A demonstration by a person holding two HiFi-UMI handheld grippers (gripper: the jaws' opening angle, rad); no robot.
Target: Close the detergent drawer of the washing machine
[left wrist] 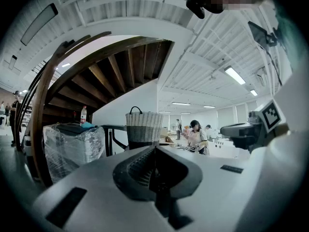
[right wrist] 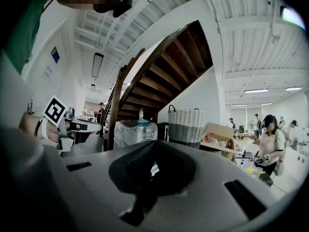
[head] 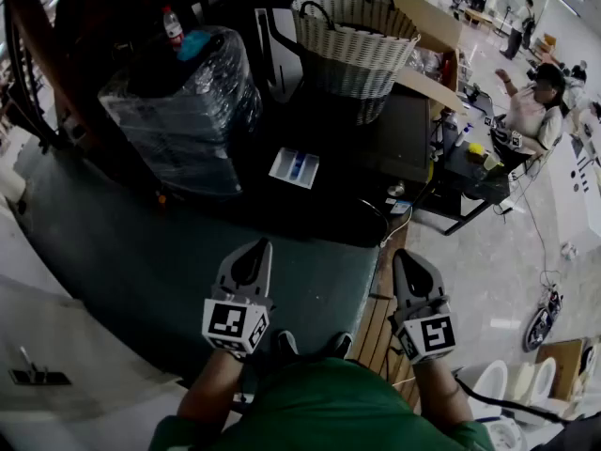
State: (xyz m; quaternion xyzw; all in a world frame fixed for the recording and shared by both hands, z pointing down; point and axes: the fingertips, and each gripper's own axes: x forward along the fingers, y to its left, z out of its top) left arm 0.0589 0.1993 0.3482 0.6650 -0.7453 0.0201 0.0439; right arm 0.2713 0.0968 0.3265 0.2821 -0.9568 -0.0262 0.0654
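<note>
A small white drawer with a blue compartment sticks out of the front of a dark machine in the middle of the head view. Both grippers hang low near my body, well short of it. My left gripper points toward the drawer, its jaws pressed together with nothing in them. My right gripper sits to the right over a wooden pallet, and its jaws also meet at the tip, empty.
A wicker basket stands on the dark machine beside an opened cardboard box. A plastic-wrapped box with a bottle on it sits left. A wooden staircase rises above. A person sits at a desk far right.
</note>
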